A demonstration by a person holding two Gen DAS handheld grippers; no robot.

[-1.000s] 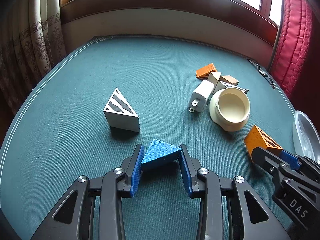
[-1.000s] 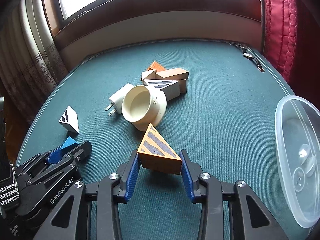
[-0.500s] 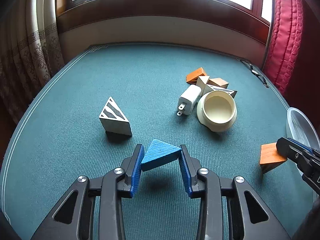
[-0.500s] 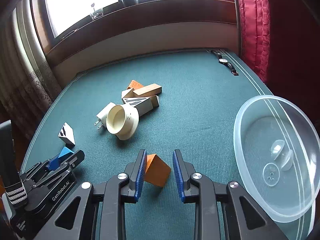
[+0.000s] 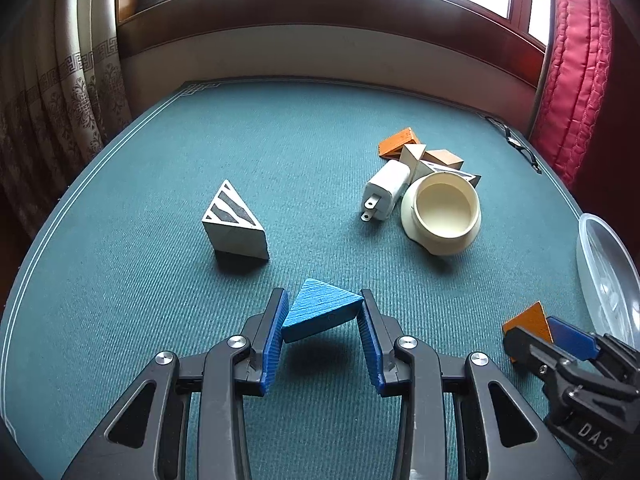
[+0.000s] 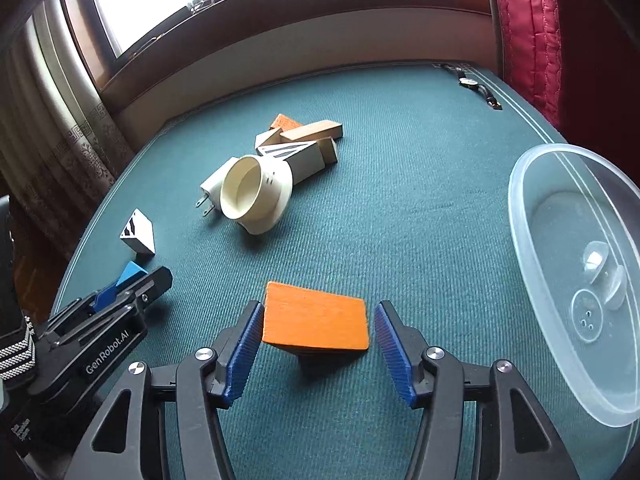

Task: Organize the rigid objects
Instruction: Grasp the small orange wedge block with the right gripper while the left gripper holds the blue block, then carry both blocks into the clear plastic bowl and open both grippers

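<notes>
My left gripper point(image 5: 322, 320) is shut on a blue wooden wedge point(image 5: 320, 310) and holds it just above the green table; a shadow lies under it. My right gripper point(image 6: 318, 332) is open around an orange wedge point(image 6: 316, 322) that stands on the table; the left pad touches its edge and the right pad is apart from it. That gripper and orange wedge point(image 5: 528, 322) also show at the lower right of the left wrist view. The left gripper point(image 6: 120, 292) shows at the lower left of the right wrist view.
A white striped wedge point(image 5: 234, 222) stands left of centre. A cream cup point(image 5: 444, 212) lies on its side beside a white plug adapter point(image 5: 386, 188) and a pile of wooden blocks point(image 5: 424, 156). A clear plastic bowl point(image 6: 532, 216) sits at the right. A wristwatch point(image 6: 476, 86) lies far right.
My right gripper has opened and the orange wedge now rests on the table near the bowl. My left gripper still holds the blue wedge, lifted off the table.
</notes>
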